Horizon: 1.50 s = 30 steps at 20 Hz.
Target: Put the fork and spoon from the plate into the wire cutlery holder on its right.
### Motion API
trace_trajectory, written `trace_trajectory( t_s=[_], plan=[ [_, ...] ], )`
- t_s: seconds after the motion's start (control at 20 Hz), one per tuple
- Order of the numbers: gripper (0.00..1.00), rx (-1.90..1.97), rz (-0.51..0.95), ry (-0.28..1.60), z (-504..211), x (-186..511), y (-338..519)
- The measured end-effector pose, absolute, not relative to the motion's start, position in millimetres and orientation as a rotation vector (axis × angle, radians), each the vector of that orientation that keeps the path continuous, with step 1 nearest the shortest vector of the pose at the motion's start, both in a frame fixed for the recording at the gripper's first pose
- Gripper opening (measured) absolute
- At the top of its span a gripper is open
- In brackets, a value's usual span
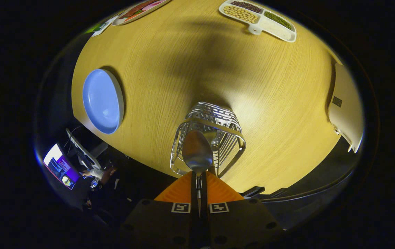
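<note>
The round, light wooden table (270, 114) spreads out beneath my tongs, which look straight down on it. At its left edge lies the round blue plate (101, 101), with nothing on it. At the far edge sits a white divided tray (257, 15) holding beans and grains in separate compartments, and a patterned platter (140, 8) lies at the far left edge. By the near edge, just ahead of my fingers, stands the silver wire cutlery holder (208, 140). My gripper (199, 180) is pressed together on the handle of the shiny metal spoon (197, 152), whose bowl hangs over the holder's open top. I cannot make out the fork.
</note>
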State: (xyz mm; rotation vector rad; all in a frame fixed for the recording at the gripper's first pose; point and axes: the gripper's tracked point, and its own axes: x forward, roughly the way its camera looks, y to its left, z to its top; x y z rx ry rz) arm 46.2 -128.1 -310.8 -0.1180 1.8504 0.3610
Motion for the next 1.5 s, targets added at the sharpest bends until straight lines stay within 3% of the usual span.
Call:
trace_trajectory(
  t_s=[0.35,0.6,0.8,0.9,0.95,1.5],
  plan=[
    [0.10,-0.093,0.363,1.855,-319.2,53.7,-121.1],
    [0.21,-0.044,0.376,1.786,-312.0,58.6,-116.7],
    [0.61,0.025,0.382,1.668,-300.0,60.4,-114.1],
    [0.90,0.084,0.373,1.588,-293.0,66.8,-112.2],
    [0.94,0.103,0.365,1.555,-288.4,67.4,-114.2],
    [1.00,0.257,0.282,1.066,-218.6,65.9,-131.0]
  ],
)
